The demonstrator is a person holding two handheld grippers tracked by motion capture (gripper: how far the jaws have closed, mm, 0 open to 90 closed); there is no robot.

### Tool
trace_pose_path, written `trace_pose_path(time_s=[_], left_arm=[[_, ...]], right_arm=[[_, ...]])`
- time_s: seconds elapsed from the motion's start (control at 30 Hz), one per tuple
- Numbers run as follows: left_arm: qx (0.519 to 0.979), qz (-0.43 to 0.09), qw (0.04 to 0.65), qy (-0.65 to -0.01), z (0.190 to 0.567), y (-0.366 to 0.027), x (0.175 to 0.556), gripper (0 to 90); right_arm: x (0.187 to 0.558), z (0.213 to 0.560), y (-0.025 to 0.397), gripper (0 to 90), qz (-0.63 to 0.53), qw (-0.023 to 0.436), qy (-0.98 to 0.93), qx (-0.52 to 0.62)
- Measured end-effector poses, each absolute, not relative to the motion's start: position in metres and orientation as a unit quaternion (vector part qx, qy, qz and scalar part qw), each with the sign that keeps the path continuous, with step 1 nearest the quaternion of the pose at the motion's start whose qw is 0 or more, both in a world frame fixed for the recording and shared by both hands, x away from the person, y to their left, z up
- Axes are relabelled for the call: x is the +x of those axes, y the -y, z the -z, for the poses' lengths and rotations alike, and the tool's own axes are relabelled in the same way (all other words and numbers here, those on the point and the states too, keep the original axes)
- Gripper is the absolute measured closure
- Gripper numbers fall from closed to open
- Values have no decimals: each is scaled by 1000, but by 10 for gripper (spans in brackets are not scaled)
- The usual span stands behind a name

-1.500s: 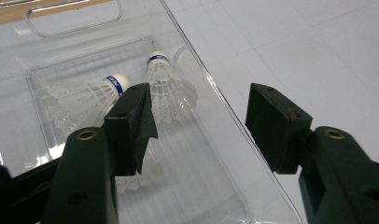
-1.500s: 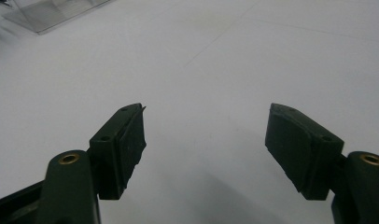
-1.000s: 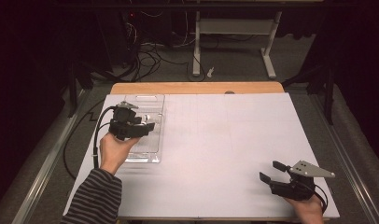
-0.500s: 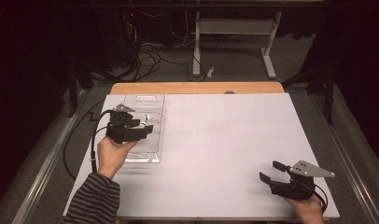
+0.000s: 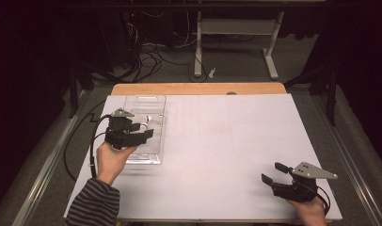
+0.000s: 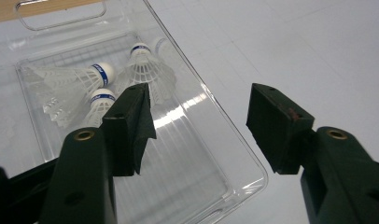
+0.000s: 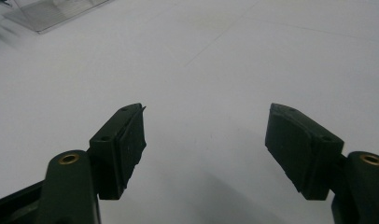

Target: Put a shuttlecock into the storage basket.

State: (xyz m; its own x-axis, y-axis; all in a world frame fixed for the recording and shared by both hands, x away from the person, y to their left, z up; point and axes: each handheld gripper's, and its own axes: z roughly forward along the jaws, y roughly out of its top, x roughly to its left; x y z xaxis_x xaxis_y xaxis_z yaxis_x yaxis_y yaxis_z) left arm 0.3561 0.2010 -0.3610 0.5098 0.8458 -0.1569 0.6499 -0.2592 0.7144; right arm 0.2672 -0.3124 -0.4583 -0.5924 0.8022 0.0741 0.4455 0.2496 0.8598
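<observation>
The right gripper (image 5: 273, 174) is seen nearest, at the near right corner of the table (image 5: 236, 141), held by a hand (image 5: 311, 211) at the table's front edge. Its jaws are spread wide and nothing is held between them; in the right gripper view the matte black pads (image 7: 131, 135) are seen over bare white surface. A grey three-cornered plate is carried on top of it.

The table is covered by a smooth white sheet, faintly ruled with thin lines. A wide bare stretch is left between the two grippers, and open room is noted to the right edge and to the far edge.

The left gripper (image 5: 143, 135) is held by a hand (image 5: 111, 160) with a striped sleeve (image 5: 92, 207), above the near part of a clear plastic tray (image 5: 154, 101). Its jaws are also wide apart and empty. In the left gripper view one pad (image 6: 136, 126) is seen over the tray's ribbed floor, the other over the sheet outside the tray's rounded corner.

The tray is rectangular, glossy, with a slot handle at its far end. Three white shuttlecocks (image 6: 92, 74) with blue-banded corks and mesh plastic skirts lie on their sides at its far end, touching one another.

Beyond the sheet, a strip of bare wooden tabletop (image 5: 198, 88) is exposed along the far edge.
</observation>
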Motion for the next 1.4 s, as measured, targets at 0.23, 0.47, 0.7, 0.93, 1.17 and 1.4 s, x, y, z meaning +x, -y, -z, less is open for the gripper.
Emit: trace_pose_path(time_s=[0.23, 0.47, 0.7, 0.93, 1.17, 1.4], left_arm=[[783, -131, 380, -475, 362, -201, 352, 408], [783, -130, 383, -473, 362, -202, 347, 408], [780, -131, 386, -474, 364, -204, 343, 408], [780, -132, 386, -475, 364, -205, 341, 408], [779, -133, 389, -473, 364, -205, 338, 406], [778, -133, 392, -473, 365, -206, 335, 406]], right_arm=[[267, 458, 312, 293, -457, 195, -766, 407], [267, 458, 312, 293, -457, 195, -766, 407], [267, 458, 312, 293, -457, 195, -766, 407], [267, 458, 312, 292, -457, 195, -766, 407], [267, 458, 312, 293, -457, 195, -766, 407], [267, 458, 312, 292, -457, 194, -767, 407]])
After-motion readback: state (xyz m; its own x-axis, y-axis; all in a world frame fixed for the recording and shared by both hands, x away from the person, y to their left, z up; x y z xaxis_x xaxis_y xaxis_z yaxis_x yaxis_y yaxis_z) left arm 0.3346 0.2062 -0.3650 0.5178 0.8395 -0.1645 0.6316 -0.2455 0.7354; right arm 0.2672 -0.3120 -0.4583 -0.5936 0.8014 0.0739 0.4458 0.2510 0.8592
